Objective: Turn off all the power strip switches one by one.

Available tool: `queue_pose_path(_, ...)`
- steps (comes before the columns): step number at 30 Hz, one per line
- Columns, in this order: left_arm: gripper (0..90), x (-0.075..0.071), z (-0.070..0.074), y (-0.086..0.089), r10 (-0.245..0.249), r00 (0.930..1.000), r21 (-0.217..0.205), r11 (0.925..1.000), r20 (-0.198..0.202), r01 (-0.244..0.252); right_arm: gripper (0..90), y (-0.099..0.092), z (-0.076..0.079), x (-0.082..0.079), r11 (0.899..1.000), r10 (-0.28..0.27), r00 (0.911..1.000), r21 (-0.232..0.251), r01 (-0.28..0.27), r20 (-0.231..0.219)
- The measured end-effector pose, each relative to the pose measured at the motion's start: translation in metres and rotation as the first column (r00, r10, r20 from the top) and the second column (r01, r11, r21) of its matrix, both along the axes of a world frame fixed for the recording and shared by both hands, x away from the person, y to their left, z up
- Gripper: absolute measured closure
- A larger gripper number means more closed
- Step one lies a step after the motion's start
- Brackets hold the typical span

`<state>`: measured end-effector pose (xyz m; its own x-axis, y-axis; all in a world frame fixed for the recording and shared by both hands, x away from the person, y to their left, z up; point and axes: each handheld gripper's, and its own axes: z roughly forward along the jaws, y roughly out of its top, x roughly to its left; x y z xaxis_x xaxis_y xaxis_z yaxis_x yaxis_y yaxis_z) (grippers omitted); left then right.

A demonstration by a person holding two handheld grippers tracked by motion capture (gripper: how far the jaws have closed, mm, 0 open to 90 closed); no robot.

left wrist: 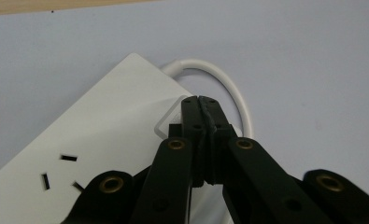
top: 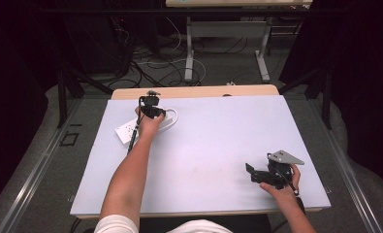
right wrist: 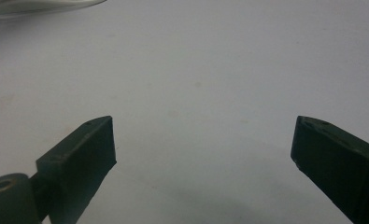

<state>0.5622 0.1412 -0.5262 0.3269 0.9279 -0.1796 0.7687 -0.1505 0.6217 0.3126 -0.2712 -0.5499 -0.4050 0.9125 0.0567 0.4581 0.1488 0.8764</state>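
Observation:
A white power strip [top: 126,131] lies at the far left of the table, its white cable [top: 172,116] looping beside it. My left gripper [top: 152,111] is over the strip's cable end. In the left gripper view its jaws are pressed together with nothing between them, and the left gripper's tips [left wrist: 201,100] sit at the corner of a square switch outline [left wrist: 166,122] on the power strip [left wrist: 102,126]. I cannot tell whether they touch it. The cable [left wrist: 231,86] curves behind them. My right gripper [top: 257,172] rests near the front right, and in its own view the right gripper [right wrist: 203,140] is open over bare table.
The pale mat [top: 213,141] covers the table, with a wooden edge [top: 194,91] at the back. Beyond it are a desk frame [top: 225,48] and floor cables [top: 155,65]. A white edge of the strip [right wrist: 42,5] shows far off in the right gripper view.

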Motion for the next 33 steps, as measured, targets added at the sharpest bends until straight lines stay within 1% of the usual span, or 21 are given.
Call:
queue_pose_path(5, 90.0, 0.0, 0.0, 0.0, -0.011, 0.9999, 0.007, 0.9999, -0.003, 0.011, 5.9, 0.0, 0.001, -0.001, 1.0, -0.002, 1.0, -0.003, 0.002, 0.004)
queue_pose_path(6, 90.0, 0.001, 0.0, 0.001, -0.017, 0.9998, 0.004, 0.9999, -0.01, 0.017, 5.9, 0.001, 0.001, -0.001, 1.0, -0.002, 1.0, 0.004, 0.002, -0.003)
queue_pose_path(7, 90.0, 0.001, -0.001, 0.001, -0.005, 0.9999, -0.005, 1.0, -0.013, 0.005, 5.9, 0.001, 0.001, -0.001, 1.0, -0.002, 1.0, 0.005, 0.002, -0.003)
queue_pose_path(8, 90.0, 0.001, -0.001, 0.001, 0.001, 0.9999, -0.003, 1.0, -0.014, -0.001, 5.9, 0.001, 0.001, -0.001, 1.0, -0.001, 1.0, 0.004, 0.001, -0.002)
queue_pose_path(10, 90.0, 0.001, -0.001, 0.0, 0.002, 0.9999, 0.008, 1.0, -0.017, -0.002, 5.9, 0.002, 0.001, -0.002, 1.0, 0.0, 1.0, 0.005, 0.0, -0.005)
queue_pose_path(11, 90.0, 0.0, 0.0, -0.002, -0.002, 0.9999, 0.039, 0.9992, -0.012, 0.002, 5.9, 0.002, 0.001, -0.002, 1.0, 0.004, 1.0, 0.0, -0.004, 0.0)
queue_pose_path(14, 90.0, 0.0, 0.0, -0.004, 0.006, 1.0, 0.041, 0.9991, -0.008, -0.005, 5.9, 0.001, 0.002, -0.002, 1.0, 0.0, 1.0, 0.001, 0.0, 0.0)
queue_pose_path(15, 90.0, -0.001, 0.002, -0.002, 0.008, 0.9999, 0.05, 0.9987, -0.009, -0.008, 5.9, 0.001, 0.002, -0.002, 1.0, 0.0, 1.0, 0.002, 0.0, 0.0)
queue_pose_path(16, 90.0, -0.001, 0.002, -0.001, 0.017, 0.9999, 0.032, 0.9994, 0.0, -0.017, 5.9, 0.001, 0.001, -0.002, 1.0, -0.005, 1.0, 0.006, 0.005, 0.007)
queue_pose_path(17, 90.0, -0.001, 0.002, -0.001, 0.017, 0.9999, 0.032, 0.9994, 0.0, -0.017, 5.9, 0.001, 0.001, -0.002, 1.0, -0.005, 1.0, 0.006, 0.005, 0.007)
queue_pose_path(18, 90.0, -0.002, 0.002, 0.002, 0.029, 0.9996, -0.006, 0.9996, -0.006, -0.029, 5.9, 0.0, 0.001, -0.002, 1.0, 0.002, 1.0, 0.008, -0.002, 0.002)
queue_pose_path(19, 90.0, -0.002, 0.002, 0.002, 0.029, 0.9996, -0.006, 0.9996, -0.006, -0.029, 5.9, 0.0, 0.001, -0.002, 1.0, 0.007, 1.0, 0.003, -0.007, 0.007)
queue_pose_path(20, 90.0, -0.004, 0.001, 0.004, 0.039, 0.9992, -0.017, 0.9991, -0.005, -0.039, 5.9, 0.0, 0.002, -0.001, 1.0, 0.006, 0.9999, 0.002, -0.006, 0.008)
queue_pose_path(21, 90.0, -0.006, 0.001, 0.006, 0.035, 0.9993, -0.026, 0.999, -0.01, -0.036, 5.9, 0.0, 0.002, -0.002, 1.0, 0.001, 1.0, 0.002, -0.001, 0.004)
queue_pose_path(22, 90.0, -0.007, 0.0, 0.007, 0.044, 0.999, -0.032, 0.9985, -0.001, -0.044, 5.9, 0.0, 0.002, -0.002, 1.0, 0.002, 1.0, 0.012, -0.002, 0.005)
queue_pose_path(23, 90.0, -0.008, 0.0, 0.008, 0.041, 0.9991, -0.028, 0.9987, -0.008, -0.042, 5.9, 0.0, 0.002, -0.002, 1.0, 0.003, 1.0, 0.011, -0.003, 0.006)
queue_pose_path(27, 90.0, -0.015, 0.003, 0.013, 0.048, 0.9988, -0.042, 0.9979, 0.0, -0.048, 5.9, 0.0, 0.002, -0.002, 1.0, 0.009, 0.9999, 0.007, -0.009, 0.015)
queue_pose_path(29, 90.0, -0.018, 0.005, 0.017, 0.055, 0.9985, -0.061, 0.9966, 0.002, -0.055, 5.9, 0.0, 0.002, -0.002, 1.0, 0.014, 0.9999, 0.003, -0.014, 0.008)
queue_pose_path(30, 90.0, -0.019, 0.006, 0.019, 0.055, 0.9985, -0.064, 0.9964, -0.007, -0.055, 5.9, 0.001, 0.002, -0.002, 1.0, 0.005, 0.9999, 0.01, -0.006, 0.012)
queue_pose_path(32, 90.0, -0.021, 0.007, 0.02, 0.06, 0.9982, -0.073, 0.9955, -0.001, -0.06, 5.9, 0.0, 0.002, -0.002, 1.0, 0.013, 0.9999, 0.01, -0.014, 0.009)
queue_pose_path(33, 90.0, -0.023, 0.011, 0.022, 0.061, 0.9981, -0.064, 0.9961, 0.002, -0.061, 5.9, 0.0, 0.002, -0.002, 1.0, 0.014, 0.9999, 0.013, -0.014, 0.007)
